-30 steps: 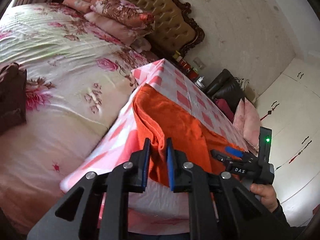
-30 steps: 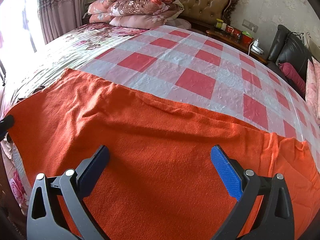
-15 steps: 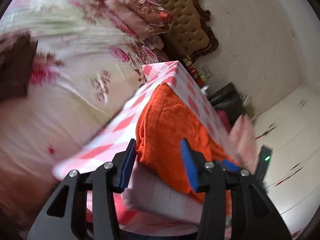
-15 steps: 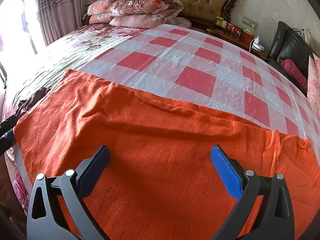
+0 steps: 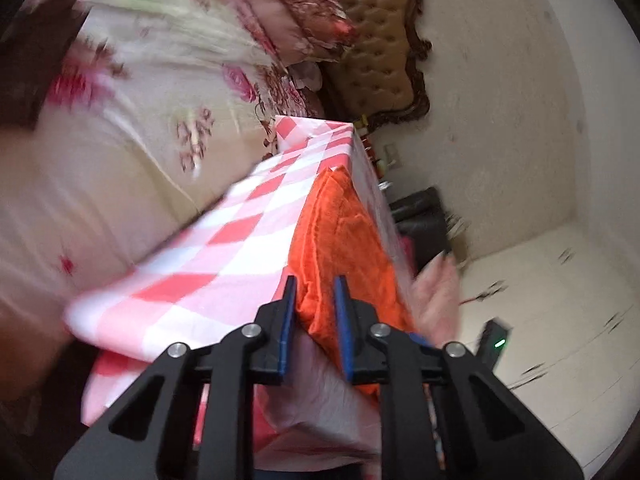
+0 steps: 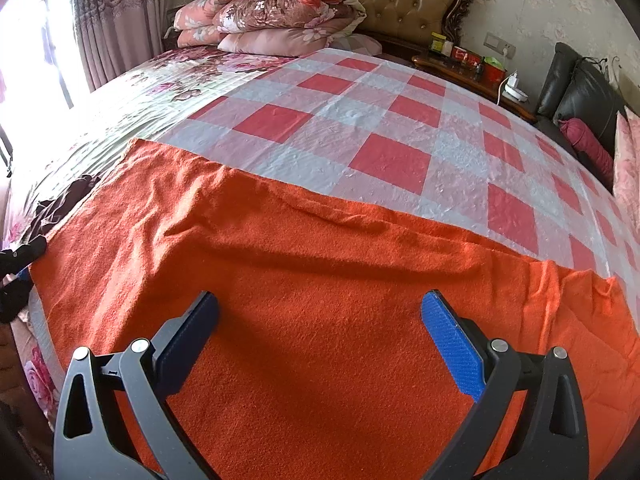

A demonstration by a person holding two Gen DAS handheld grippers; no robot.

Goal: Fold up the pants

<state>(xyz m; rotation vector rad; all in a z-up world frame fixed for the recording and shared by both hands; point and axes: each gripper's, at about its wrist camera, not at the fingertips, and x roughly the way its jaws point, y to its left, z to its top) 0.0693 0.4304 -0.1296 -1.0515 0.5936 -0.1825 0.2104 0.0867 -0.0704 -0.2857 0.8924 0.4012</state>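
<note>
— Orange pants lie spread across the checked cloth at the near bed edge; we've barely begun folding.

— Our left gripper has narrowed its jaws around the end hem, though whether it pinches we cannot tell. Our right gripper hovers wide apart, empty.
</note>
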